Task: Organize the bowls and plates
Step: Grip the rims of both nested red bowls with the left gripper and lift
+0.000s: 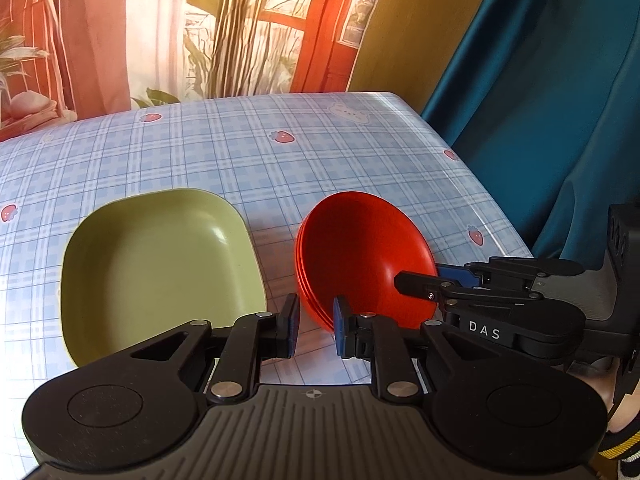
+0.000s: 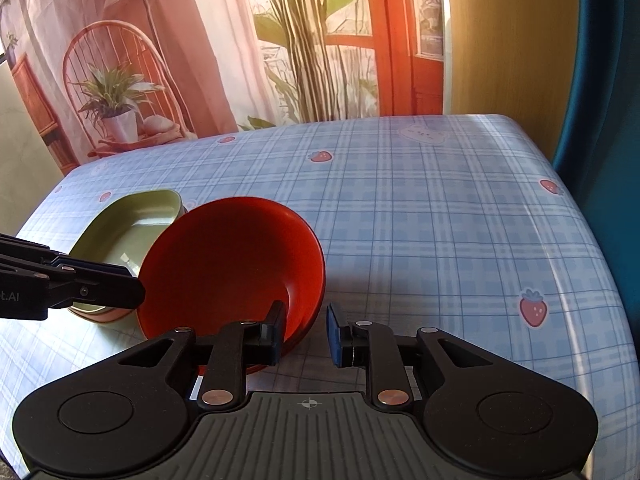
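Observation:
A stack of red bowls (image 1: 366, 256) stands tilted on the checked tablecloth, and it also shows in the right wrist view (image 2: 232, 264). A green square plate (image 1: 160, 268) lies to its left, seen in the right wrist view (image 2: 128, 220) stacked on a pink plate. My left gripper (image 1: 316, 326) is open, its jaws straddling the left rim of the bowls. My right gripper (image 2: 306, 332) is open, straddling the bowls' right rim, one finger (image 2: 276, 330) inside the bowl.
The table (image 2: 440, 220) has a blue checked cloth with strawberry prints; its right edge drops off next to a teal curtain (image 1: 540, 120). A printed backdrop (image 2: 240, 40) hangs behind the far edge.

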Tool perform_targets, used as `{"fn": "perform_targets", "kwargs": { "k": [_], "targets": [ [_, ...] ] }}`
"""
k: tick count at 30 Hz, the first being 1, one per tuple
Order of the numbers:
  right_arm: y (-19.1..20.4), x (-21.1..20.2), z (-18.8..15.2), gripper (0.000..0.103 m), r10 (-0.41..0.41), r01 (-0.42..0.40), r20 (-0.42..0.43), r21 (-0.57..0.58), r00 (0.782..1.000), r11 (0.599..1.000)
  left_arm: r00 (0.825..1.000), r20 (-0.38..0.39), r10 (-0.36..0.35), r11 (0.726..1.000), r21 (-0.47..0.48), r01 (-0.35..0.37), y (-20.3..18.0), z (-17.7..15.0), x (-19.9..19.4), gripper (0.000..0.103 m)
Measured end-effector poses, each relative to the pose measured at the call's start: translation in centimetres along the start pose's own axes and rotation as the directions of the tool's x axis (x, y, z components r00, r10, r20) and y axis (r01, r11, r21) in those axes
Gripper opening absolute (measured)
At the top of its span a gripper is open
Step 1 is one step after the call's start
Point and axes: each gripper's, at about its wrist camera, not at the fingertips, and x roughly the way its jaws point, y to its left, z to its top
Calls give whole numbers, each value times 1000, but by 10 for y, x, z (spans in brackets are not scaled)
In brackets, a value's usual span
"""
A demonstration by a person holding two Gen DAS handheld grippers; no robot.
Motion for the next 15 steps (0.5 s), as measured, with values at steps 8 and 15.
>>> {"fn": "perform_targets", "kwargs": {
  "k": [8,15],
  "targets": [
    [-2,1,-6,18,14,-14,4,13,1000,1000,1000,15,-25,1000,13,25,-4,-1,4,19],
    [-3,0,-8,19,23,-23,21,24,1000,999,999,27,-20,1000,-6,20,-2,-3,7,19]
  ]
}}
